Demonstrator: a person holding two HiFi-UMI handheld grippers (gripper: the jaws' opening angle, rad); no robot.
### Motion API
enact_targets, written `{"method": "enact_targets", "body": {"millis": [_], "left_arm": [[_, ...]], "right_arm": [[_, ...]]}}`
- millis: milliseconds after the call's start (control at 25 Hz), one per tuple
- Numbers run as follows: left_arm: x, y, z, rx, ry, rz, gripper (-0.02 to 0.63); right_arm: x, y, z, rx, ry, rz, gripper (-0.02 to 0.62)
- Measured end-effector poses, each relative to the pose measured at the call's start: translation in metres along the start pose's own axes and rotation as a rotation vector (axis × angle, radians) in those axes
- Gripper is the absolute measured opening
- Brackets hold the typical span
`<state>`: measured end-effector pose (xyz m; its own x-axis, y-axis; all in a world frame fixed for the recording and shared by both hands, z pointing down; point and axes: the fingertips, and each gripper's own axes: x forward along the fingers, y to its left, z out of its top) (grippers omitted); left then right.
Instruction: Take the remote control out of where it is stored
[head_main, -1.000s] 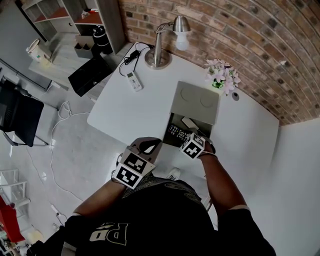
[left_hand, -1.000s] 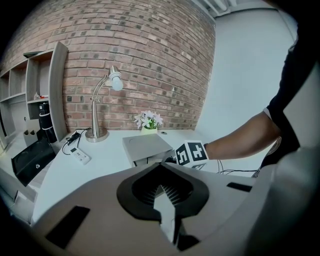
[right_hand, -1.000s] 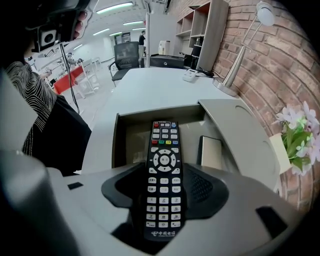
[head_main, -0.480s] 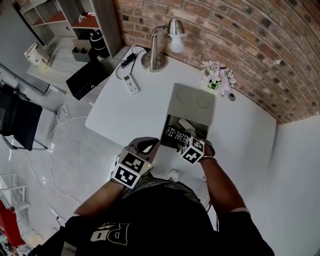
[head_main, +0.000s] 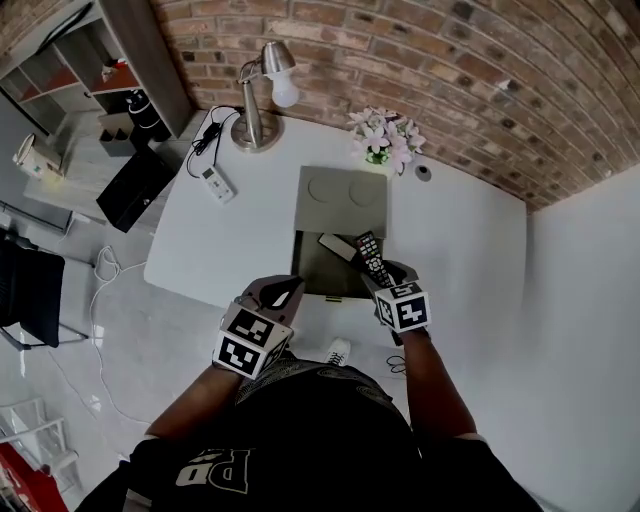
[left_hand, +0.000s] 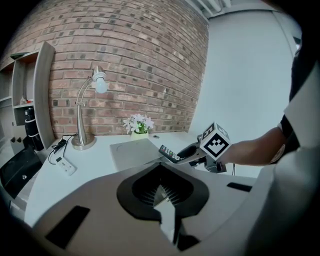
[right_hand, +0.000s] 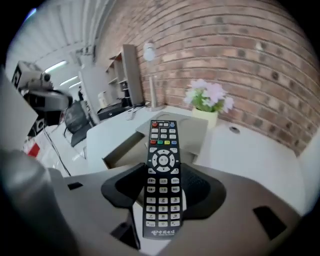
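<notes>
Seen from above, we hold both grippers low in the centre of the frame, with our forearms reaching forward from the torso at the bottom edge. Our left gripper (head_main: 283, 293), at centre left, has its jaws pressed together with nothing between them. Our right gripper (head_main: 384, 283), just right of centre, is clamped on the lower half of the remote control (head_main: 371, 258), whose buttons face up.
</notes>
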<state>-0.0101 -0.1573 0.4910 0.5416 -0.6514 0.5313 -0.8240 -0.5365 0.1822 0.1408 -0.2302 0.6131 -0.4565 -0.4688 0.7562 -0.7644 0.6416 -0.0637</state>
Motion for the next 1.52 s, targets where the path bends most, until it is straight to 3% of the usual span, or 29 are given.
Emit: {"method": "enact_targets", "body": {"millis": [120, 320, 560, 840, 1080, 1520], "left_arm": [[0.009, -0.010, 0.005, 0.004, 0.002, -0.036, 0.006], [0.022, -0.021, 0.010, 0.029, 0.009, -0.064, 0.006], [0.039, -0.031, 0.004, 0.051, 0.026, -0.083, 0.005], [0.040, -0.039, 0.009, 0.078, 0.028, -0.090, 0.006], [0.031, -0.028, 0.011, 0.063, 0.017, -0.058, 0.005], [0.021, -0.021, 0.010, 0.038, 0.006, -0.042, 0.006]], "right_arm": [[-0.020, -0.037, -0.038, 0.187, 0.027, -0.075, 0.218], [-0.041, -0.079, -0.085, 0.372, 0.037, -0.162, 0.218], [-0.054, -0.104, -0.114, 0.453, 0.054, -0.223, 0.219], [-0.046, -0.128, -0.153, 0.560, 0.159, -0.293, 0.219], [-0.038, -0.128, -0.165, 0.557, 0.232, -0.311, 0.219], [-0.034, -0.125, -0.165, 0.521, 0.259, -0.326, 0.219]]}}
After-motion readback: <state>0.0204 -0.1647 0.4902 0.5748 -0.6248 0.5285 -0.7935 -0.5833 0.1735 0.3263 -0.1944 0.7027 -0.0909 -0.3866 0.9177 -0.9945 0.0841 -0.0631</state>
